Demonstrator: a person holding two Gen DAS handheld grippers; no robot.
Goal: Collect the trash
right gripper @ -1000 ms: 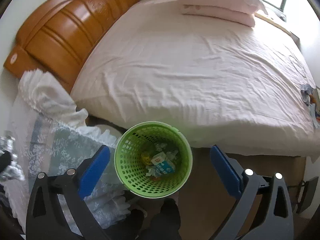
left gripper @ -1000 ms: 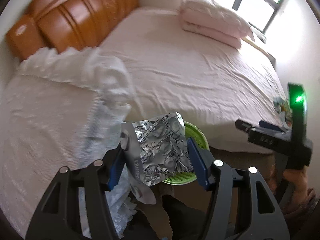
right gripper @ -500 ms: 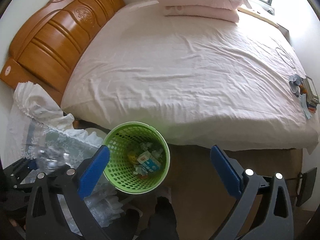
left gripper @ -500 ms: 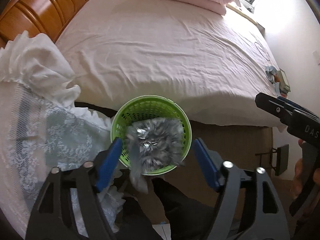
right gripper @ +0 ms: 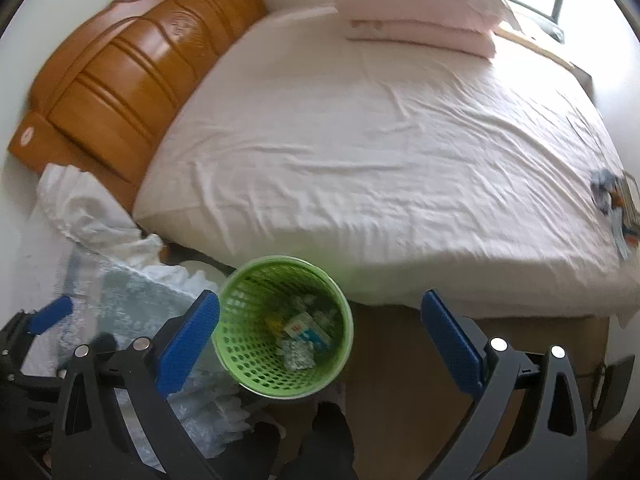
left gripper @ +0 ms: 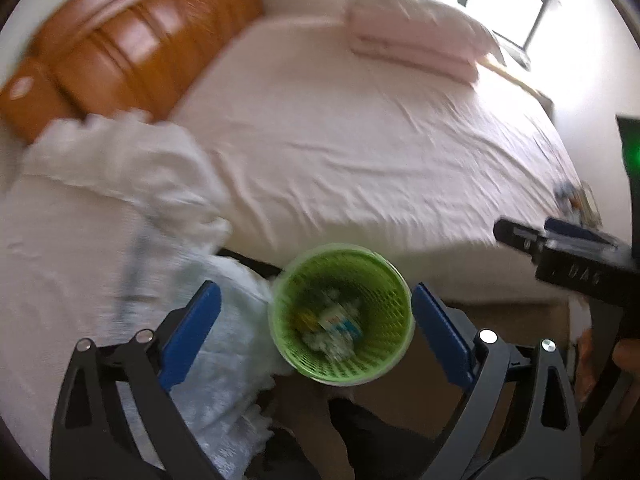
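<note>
- While the left gripper (left gripper: 316, 320) hangs over the green mesh wastebasket (left gripper: 340, 314), its jaws have just been opening and now stand wide apart with nothing between the blue pads (left gripper: 191, 332).
- Foil blister pack (right gripper: 298, 354): lying crumpled at the bottom of the wastebasket, on top of other trash.
- Other contents visible in the right wrist view: a small white-and-blue carton (right gripper: 308, 330), something yellow (right gripper: 276, 324) beside it, and crumpled white bits toward the far wall of the basket. Left wrist view is motion-blurred; contents there are hard to read.
- Right gripper (right gripper: 320, 344): jaws spread wide, nothing held. The basket sits just inside its left pad in that view; bare brown floor (right gripper: 396, 364) fills the rest of the gap.
- Wastebasket position: upright on the floor, just beside the near edge of the bed (right gripper: 380, 152), next to a white lace-trimmed cloth (right gripper: 120, 300) draped over furniture to the left.
- Bed: pale pink sheet, wrinkled; folded pink bedding with a pillow (right gripper: 416, 12) stacked at the far side near the window; orange wooden headboard (right gripper: 120, 80) at left.
- More loose items (right gripper: 616, 200) lie on the bed's right edge, well apart from the basket; too small to identify.
- In the left wrist view the right gripper's body shows at the right edge, a hand (left gripper: 624, 364) beneath it.
</note>
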